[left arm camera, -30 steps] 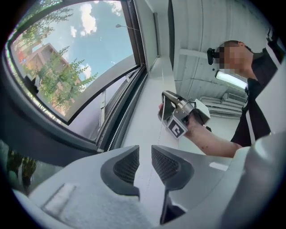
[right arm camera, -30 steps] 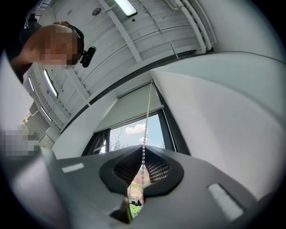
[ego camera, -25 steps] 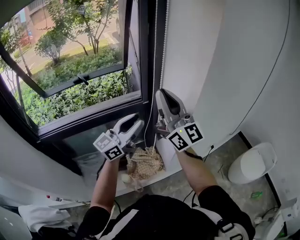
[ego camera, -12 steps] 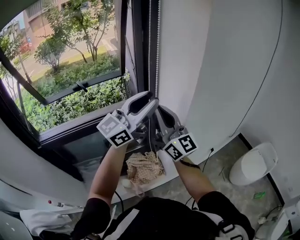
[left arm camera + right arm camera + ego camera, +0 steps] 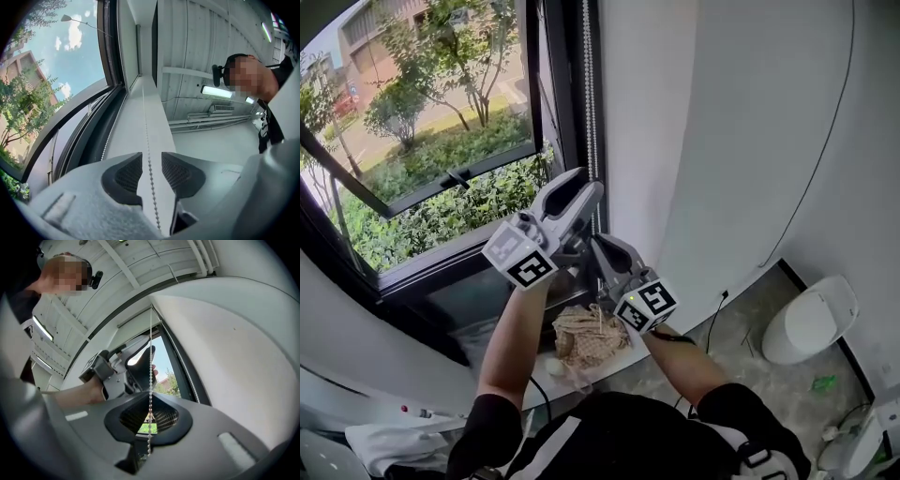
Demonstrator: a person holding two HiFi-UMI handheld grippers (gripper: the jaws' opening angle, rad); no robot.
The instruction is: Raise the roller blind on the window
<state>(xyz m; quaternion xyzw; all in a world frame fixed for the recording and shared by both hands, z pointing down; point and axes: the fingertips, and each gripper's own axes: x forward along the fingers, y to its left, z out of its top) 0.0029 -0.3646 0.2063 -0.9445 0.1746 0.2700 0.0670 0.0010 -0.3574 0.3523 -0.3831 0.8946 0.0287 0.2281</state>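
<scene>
The left gripper point(image 5: 151, 161) is reaching up along the right side of the window point(image 5: 422, 141), its fingers point(image 5: 126, 176) standing apart. They have just been closing, with the bead chain point(image 5: 146, 131) running between them, the pads not yet pressing on it. Just below it, the right gripper point(image 5: 150, 417) is holding its fingers together on the same chain, pinching it between the ribbed pads. The chain is hanging beside the dark window frame point(image 5: 572, 112), next to the white wall point(image 5: 722, 141). It is running out of the head view at the top edge, so the roller blind itself is cut off. In the left gripper view the chain is thinning away upward, too fine to follow. A tan woven bundle point(image 5: 581, 342) is lying on the sill below, partly hidden behind the arms and hard to identify.
</scene>
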